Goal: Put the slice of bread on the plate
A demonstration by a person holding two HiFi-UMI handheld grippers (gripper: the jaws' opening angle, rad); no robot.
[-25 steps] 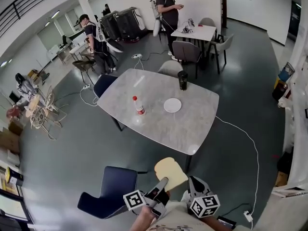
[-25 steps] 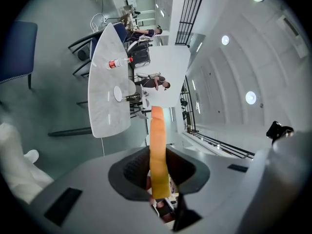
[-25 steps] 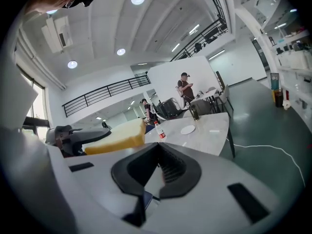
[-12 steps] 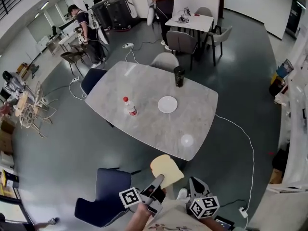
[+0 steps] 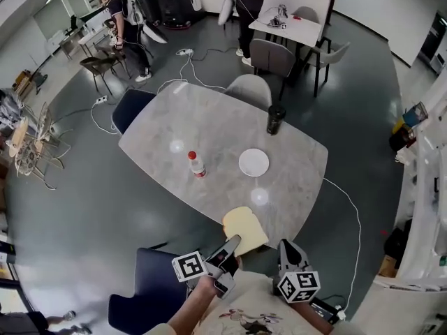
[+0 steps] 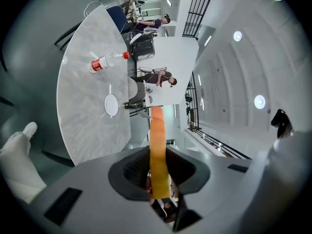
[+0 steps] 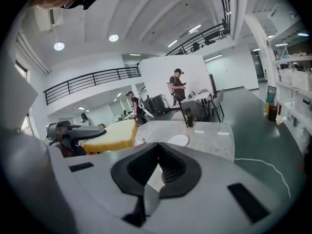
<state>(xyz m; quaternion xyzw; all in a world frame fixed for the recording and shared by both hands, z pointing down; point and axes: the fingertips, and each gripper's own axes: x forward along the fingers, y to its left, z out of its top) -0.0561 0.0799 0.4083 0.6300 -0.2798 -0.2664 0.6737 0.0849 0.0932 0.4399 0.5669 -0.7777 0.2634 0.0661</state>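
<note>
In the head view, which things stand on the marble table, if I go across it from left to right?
plastic bottle -> white plate -> dark cup

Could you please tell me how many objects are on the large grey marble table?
3: a red-capped clear plastic bottle left of centre, a round white plate to its right, and a tall dark tumbler near the far edge. None seems hidden.

Bright, fisheye-warped, perhaps slightly blurred
</note>
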